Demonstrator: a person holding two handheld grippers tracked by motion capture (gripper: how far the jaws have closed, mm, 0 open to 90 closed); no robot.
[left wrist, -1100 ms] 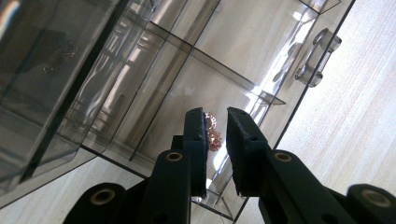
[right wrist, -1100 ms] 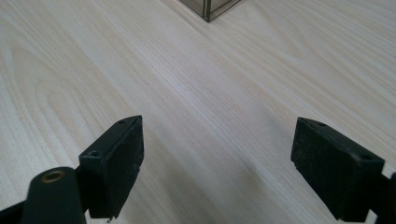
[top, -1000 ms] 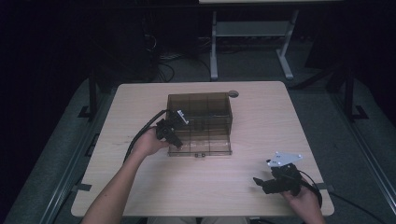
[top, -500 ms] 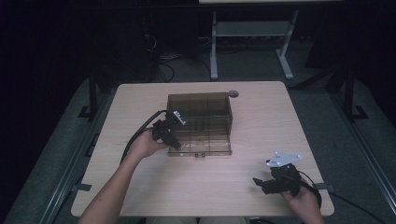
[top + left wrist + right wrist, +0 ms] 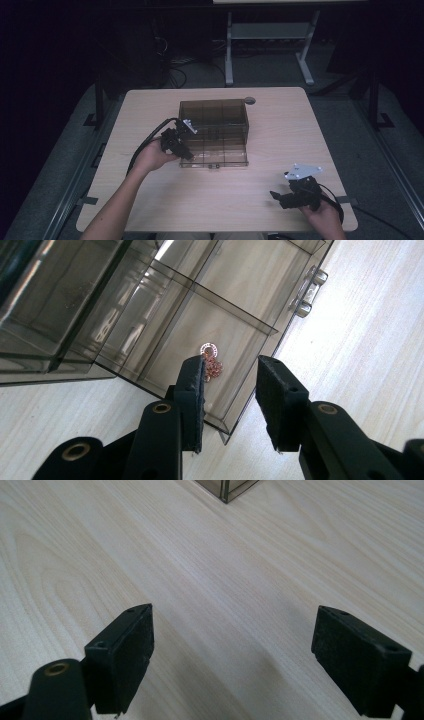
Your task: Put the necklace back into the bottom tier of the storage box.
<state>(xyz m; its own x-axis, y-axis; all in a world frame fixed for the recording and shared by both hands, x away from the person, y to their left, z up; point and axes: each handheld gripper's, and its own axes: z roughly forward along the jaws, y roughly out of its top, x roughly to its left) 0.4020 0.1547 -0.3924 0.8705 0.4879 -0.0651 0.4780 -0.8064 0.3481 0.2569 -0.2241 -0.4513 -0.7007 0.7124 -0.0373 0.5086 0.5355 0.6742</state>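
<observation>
A smoky see-through compartment box [image 5: 215,163] lies open at the table's middle. My left gripper [image 5: 184,150] hovers at the box's front left corner. In the left gripper view its jaws [image 5: 230,385] have just been opening and stand apart with nothing pressed between the pads. A small rose-gold chain with a ring [image 5: 211,362] lies on the floor of the compartment [image 5: 240,305] below, just past the left pad's tip. My right gripper [image 5: 275,196] rests near the table's front right, wide open [image 5: 232,650] over bare wood.
The box's lid stands open behind it, and a clear latch [image 5: 310,287] sticks out at the front wall. A corner of the box [image 5: 230,487] shows far ahead of the right gripper. A round grommet [image 5: 250,100] sits at the table's back. Table legs and cables lie beyond.
The left hand has edged slightly toward the box's front left corner. The right hand has stayed where it was.
</observation>
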